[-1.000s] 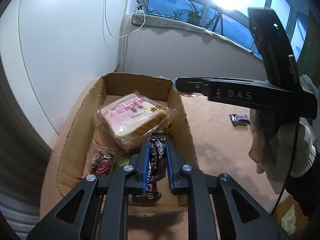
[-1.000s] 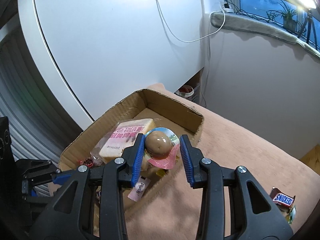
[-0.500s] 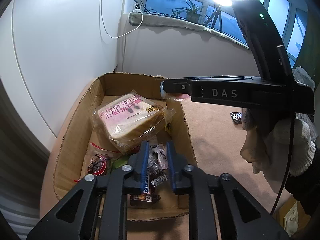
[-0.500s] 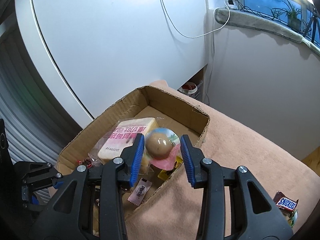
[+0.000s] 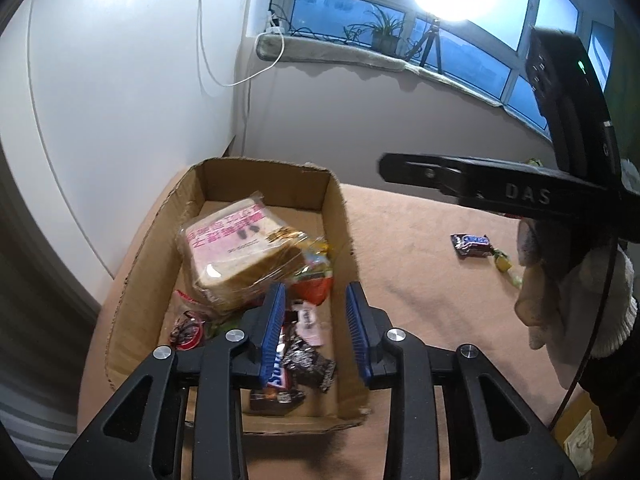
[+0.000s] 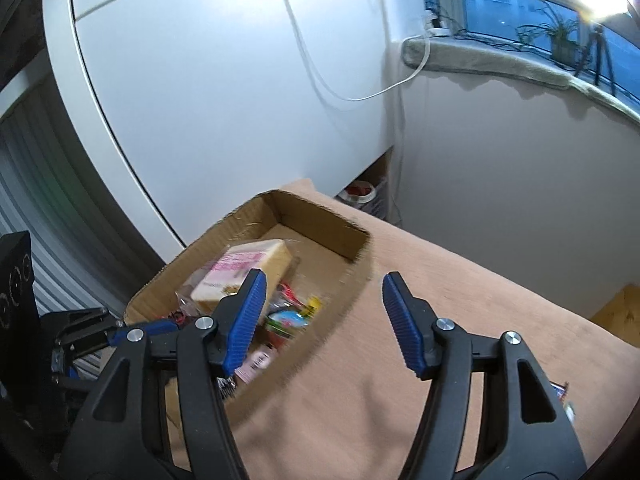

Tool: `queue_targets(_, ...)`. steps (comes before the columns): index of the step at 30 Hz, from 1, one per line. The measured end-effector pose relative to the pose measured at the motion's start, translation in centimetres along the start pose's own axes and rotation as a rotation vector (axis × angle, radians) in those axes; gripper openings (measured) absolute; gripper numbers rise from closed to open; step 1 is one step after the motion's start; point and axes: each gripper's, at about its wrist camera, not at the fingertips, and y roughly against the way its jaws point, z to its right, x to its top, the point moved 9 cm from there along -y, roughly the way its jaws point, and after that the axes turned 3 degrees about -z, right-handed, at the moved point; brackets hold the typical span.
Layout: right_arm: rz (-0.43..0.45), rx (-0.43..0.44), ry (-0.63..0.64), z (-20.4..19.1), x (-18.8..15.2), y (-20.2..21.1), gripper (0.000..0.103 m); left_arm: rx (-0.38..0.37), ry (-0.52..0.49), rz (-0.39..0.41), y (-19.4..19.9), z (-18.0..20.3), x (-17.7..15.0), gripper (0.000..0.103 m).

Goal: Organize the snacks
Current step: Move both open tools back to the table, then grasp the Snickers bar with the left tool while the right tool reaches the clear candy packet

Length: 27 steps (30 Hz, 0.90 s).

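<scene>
The cardboard box [image 5: 338,216] holds a bagged bread loaf [image 5: 236,252], a round colourful snack [image 6: 286,320] and several small packets. My left gripper [image 5: 316,292] hovers over the box's near end with its jaws opening. A dark wrapped bar [image 5: 306,364] lies loose on the box floor below them, touched by neither pad. My right gripper [image 6: 324,280] is over the box's right wall and the tan cloth, its jaws opening with nothing between them. A Snickers bar [image 5: 470,244] lies on the cloth to the right.
A tan cloth [image 6: 460,300] covers the table. A yellow-green candy [image 5: 502,262] lies beside the Snickers bar. The right tool's black frame [image 5: 500,192] and a gloved hand [image 5: 560,300] hang over the cloth. A white wall stands close behind the box.
The left jaws parted and the dark bar dropped into the box. The right jaws spread, leaving the round snack in the box, and that gripper drew back toward the cloth.
</scene>
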Motion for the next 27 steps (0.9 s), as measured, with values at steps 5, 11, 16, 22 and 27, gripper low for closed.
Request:
queue_targets(5, 0.015, -0.040, -0.033, 3.1, -1.6, 2.7, 0.063, -0.023, -0.012, 0.011, 0.0, 1.8, 0.4, 0.030)
queue_targets(11, 0.031, -0.102, -0.085, 7.7, -4.0, 6.7, 0.063, -0.077, -0.035, 0.006, -0.8, 5.0, 0.8, 0.032)
queue_targets(16, 0.030, -0.168, -0.130, 12.2, -6.5, 10.0, 0.063, -0.135, -0.081, -0.009, -2.3, 8.9, 0.9, 0.046)
queue_targets(22, -0.002, -0.247, -0.177, 17.5, -10.2, 12.4, 0.063, -0.201, -0.116, -0.045, -4.8, 13.2, 1.0, 0.053)
queue_targets(27, -0.057, -0.258, -0.198, 19.9, -13.3, 12.3, 0.063, -0.249, -0.146, -0.081, -6.6, 16.0, 1.5, 0.053)
